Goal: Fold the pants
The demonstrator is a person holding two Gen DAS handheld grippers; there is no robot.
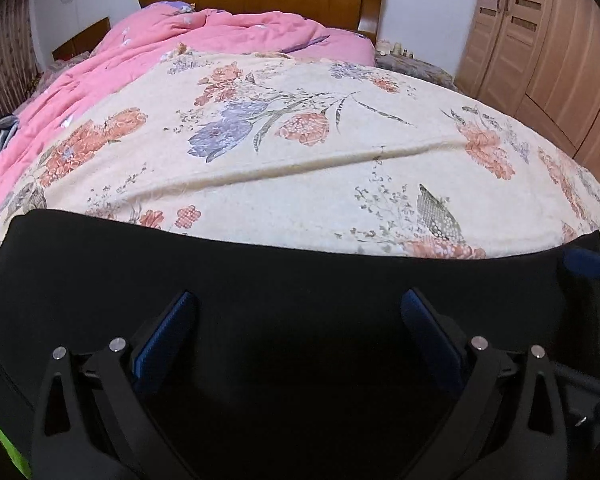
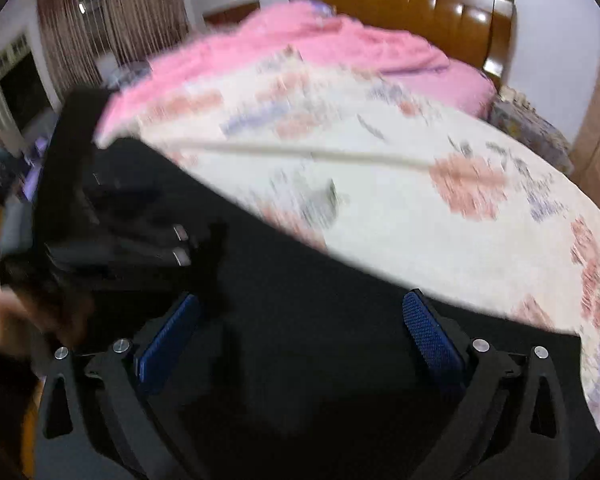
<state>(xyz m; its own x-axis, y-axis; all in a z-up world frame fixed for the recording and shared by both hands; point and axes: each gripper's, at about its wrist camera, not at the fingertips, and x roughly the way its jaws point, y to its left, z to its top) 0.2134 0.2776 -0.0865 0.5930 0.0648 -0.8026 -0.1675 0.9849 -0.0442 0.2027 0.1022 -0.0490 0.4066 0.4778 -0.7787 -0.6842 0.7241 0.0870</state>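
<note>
My left hand-held gripper (image 1: pixel 296 312) hangs wide open with nothing between its blue pads, over the black fabric pants (image 1: pixel 260 276) spread along the near edge of the floral cream bedspread (image 1: pixel 300 160). My right hand-held gripper (image 2: pixel 300 316) is equally wide and empty. I judge folding barely begun; any existing fold is hidden.

Both grippers (image 1: pixel 298 316) (image 2: pixel 300 320) have black linkage arms, silver pivot pins and blue ribbed pads (image 2: pixel 432 332).
</note>
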